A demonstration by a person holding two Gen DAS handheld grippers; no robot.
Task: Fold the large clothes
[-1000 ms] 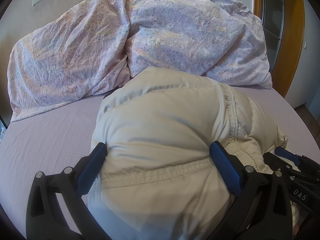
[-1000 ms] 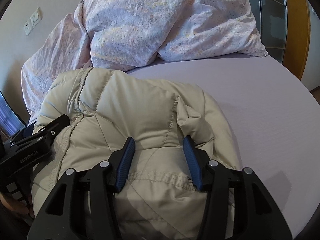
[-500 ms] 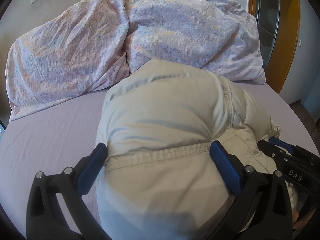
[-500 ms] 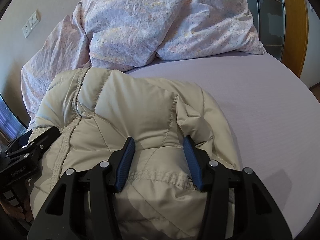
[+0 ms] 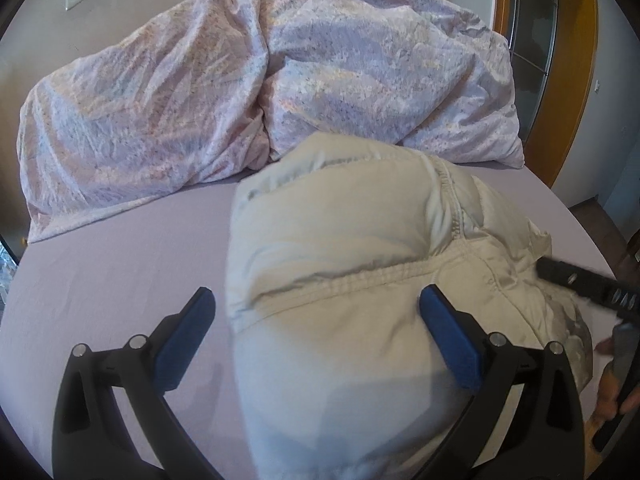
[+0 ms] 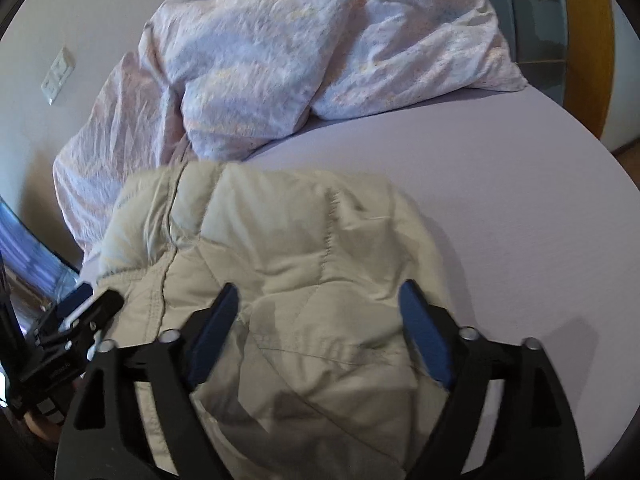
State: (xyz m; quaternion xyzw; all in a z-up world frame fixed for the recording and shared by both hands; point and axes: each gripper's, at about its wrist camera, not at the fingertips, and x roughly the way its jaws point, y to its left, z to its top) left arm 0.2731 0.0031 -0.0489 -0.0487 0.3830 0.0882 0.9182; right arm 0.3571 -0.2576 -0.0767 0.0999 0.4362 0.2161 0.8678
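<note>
the right gripper has its jaws opening, the beige puffer jacket between them but unpinched; the left gripper stands wide too, its left pad clear of the cloth. the folded jacket lies on the lilac sheet, near the crumpled duvet — its puffy filling could spring the fold open once released.
</note>
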